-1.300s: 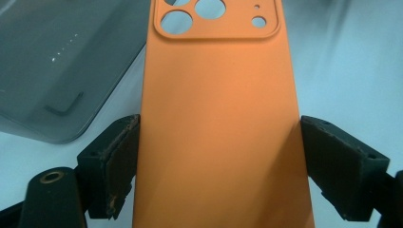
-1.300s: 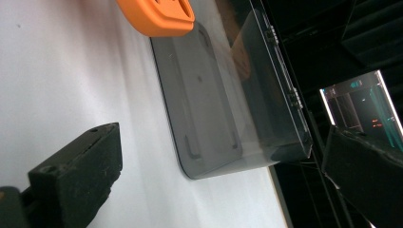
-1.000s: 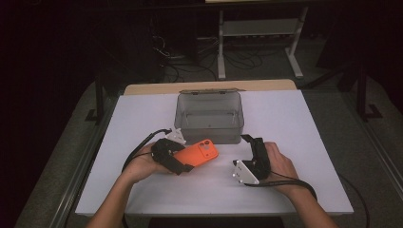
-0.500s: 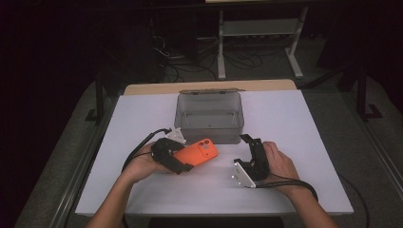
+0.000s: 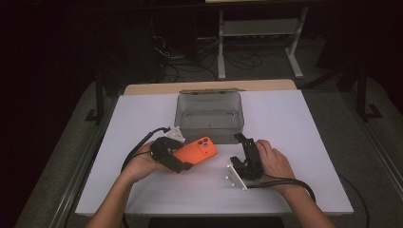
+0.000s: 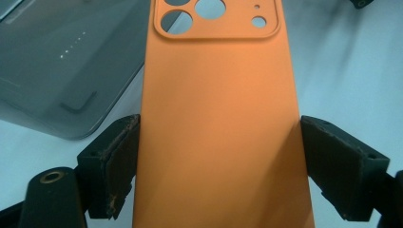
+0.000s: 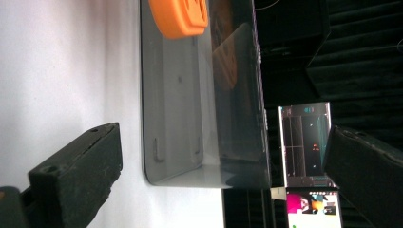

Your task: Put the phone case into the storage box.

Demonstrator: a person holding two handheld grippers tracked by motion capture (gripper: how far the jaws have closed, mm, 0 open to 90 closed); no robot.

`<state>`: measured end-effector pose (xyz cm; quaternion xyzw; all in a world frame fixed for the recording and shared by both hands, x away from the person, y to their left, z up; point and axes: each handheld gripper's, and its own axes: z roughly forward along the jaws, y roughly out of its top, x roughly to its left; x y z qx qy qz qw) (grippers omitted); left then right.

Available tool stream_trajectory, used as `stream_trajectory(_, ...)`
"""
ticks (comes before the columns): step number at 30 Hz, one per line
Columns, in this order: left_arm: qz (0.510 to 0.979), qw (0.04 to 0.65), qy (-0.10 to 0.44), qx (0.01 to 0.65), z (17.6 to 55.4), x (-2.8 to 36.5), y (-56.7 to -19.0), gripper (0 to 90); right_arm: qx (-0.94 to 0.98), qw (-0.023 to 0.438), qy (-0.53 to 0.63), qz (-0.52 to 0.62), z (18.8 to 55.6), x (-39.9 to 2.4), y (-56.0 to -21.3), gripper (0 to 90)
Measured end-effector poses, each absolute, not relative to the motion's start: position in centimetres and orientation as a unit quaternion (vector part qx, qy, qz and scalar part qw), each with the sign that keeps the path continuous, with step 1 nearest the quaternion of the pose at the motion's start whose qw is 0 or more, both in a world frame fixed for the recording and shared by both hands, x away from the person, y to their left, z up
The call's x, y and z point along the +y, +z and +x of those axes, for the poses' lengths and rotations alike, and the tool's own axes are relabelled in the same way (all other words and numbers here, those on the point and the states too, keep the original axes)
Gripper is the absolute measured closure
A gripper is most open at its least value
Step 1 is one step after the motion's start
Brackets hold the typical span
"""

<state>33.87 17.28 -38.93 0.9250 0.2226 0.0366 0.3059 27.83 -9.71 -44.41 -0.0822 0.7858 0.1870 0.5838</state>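
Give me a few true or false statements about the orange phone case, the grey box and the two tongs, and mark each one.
1. The left tongs grip the orange phone case by its long edges. True.
2. The phone case lies inside the grey box. False: it is in front of the box, held in the tongs.
3. The right tongs hold a lid. False: their jaws stand open, nothing between them.
4. The grey box is open on top. True.

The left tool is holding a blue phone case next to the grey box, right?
Not quite: the phone case is orange, not blue. The left gripper view shows it clamped between the left tool jaws, with the grey box beside it, as the high view also shows.
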Motion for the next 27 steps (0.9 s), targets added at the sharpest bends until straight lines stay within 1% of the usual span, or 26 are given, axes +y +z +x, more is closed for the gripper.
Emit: stream_trajectory(27, 0.923, 0.307, 0.039, 0.228, 33.9, 17.2, -38.6, 16.5, 0.772, 0.595, 0.189, -0.122, 27.6, -6.3, -44.6, 0.0)
